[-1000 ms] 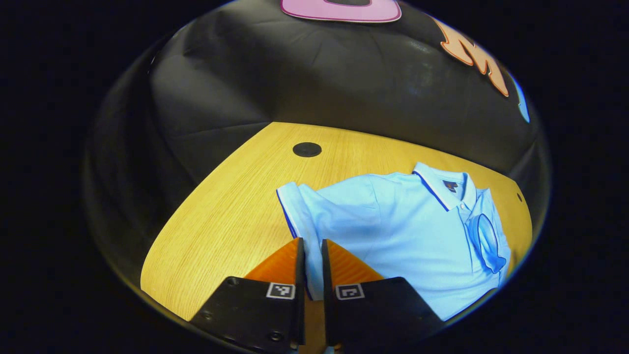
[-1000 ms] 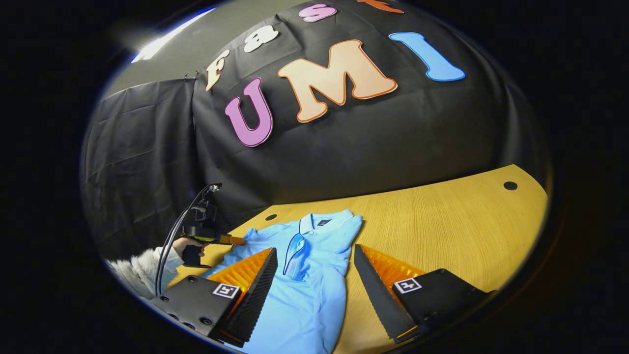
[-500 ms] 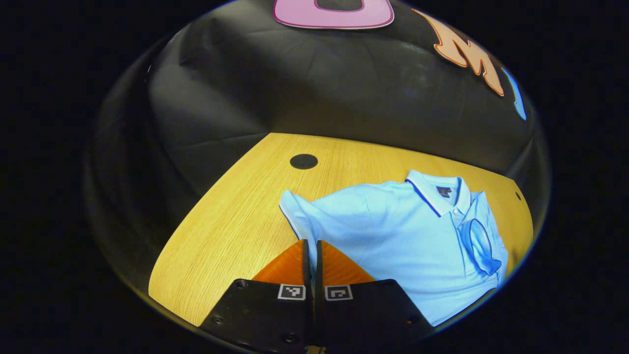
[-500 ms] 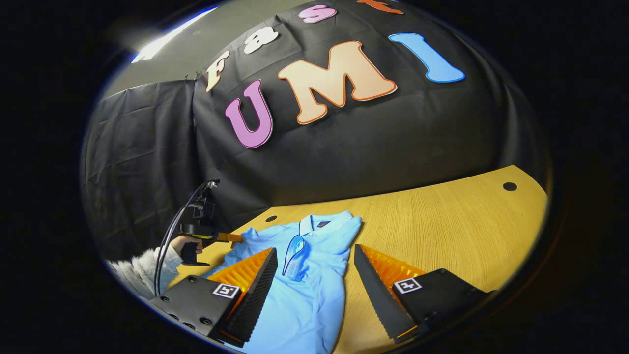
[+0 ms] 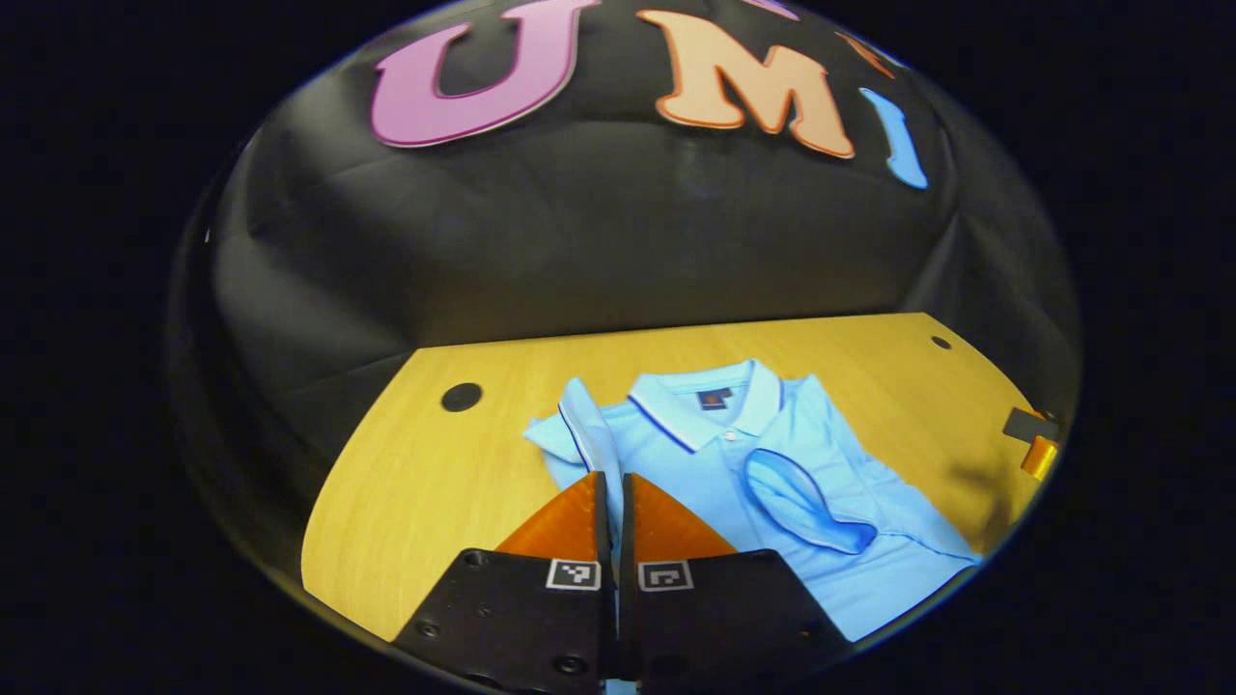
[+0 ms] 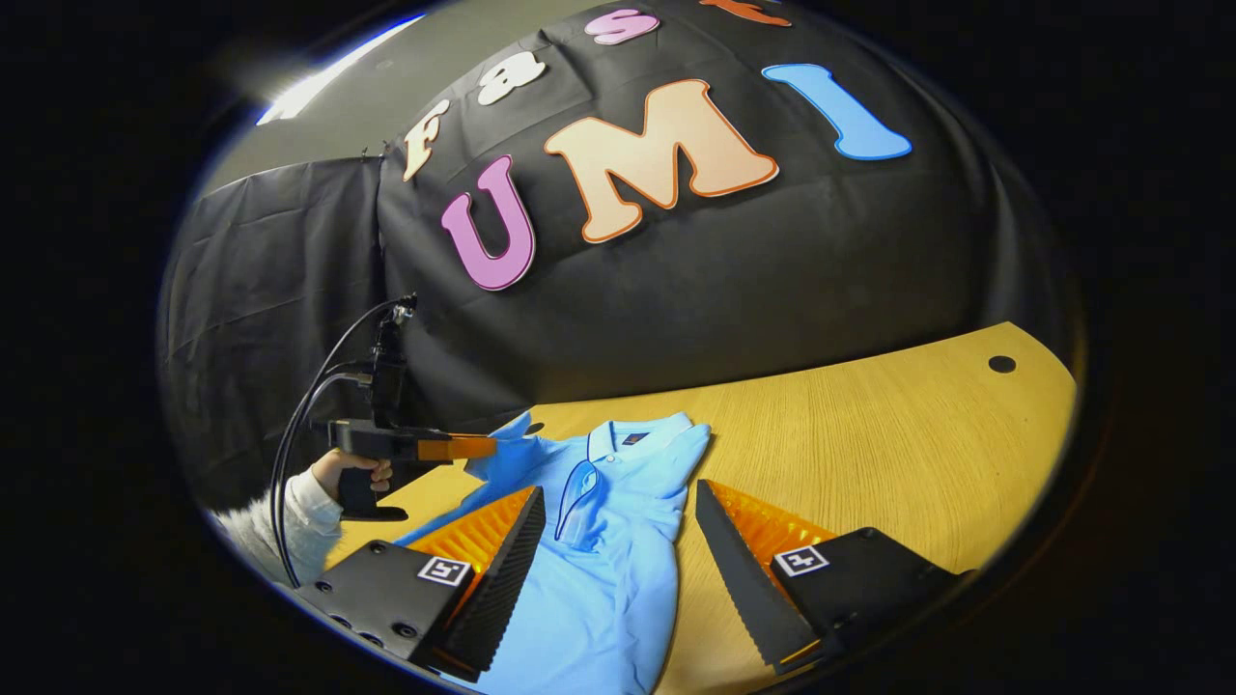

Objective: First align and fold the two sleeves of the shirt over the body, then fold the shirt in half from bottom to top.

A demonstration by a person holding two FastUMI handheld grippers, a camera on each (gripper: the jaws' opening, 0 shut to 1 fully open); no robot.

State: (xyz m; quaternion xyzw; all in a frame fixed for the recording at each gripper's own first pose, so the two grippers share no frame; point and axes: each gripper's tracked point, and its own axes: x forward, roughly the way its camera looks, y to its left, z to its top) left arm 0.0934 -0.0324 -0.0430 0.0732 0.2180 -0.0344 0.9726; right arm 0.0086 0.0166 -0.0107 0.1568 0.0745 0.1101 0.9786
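A light blue polo shirt (image 5: 734, 454) lies face up on the wooden table (image 5: 415, 483), collar toward the far wall. One sleeve (image 5: 801, 494) lies folded over the chest. My left gripper (image 5: 610, 475) is shut on the other sleeve (image 5: 582, 425), which stands lifted off the table. In the right gripper view a hand (image 6: 338, 471) holds the left gripper (image 6: 481, 447) above the table with that raised sleeve (image 6: 507, 446) pinched in it. My right gripper (image 6: 618, 489) stands open over the shirt (image 6: 618, 569), its fingers apart on either side of the body and holding nothing.
The table (image 6: 869, 434) has small dark round holes (image 5: 462, 397) (image 6: 1002, 364) near its far edge. Black cloth walls close the booth behind and on the left. Bare wood stretches to the right of the shirt. A tip of the right gripper (image 5: 1035, 444) shows in the left gripper view.
My left gripper closed fully on the sleeve, then rose and swung toward the shirt's body, lifting the sleeve off the table. The right gripper has stayed still and open.
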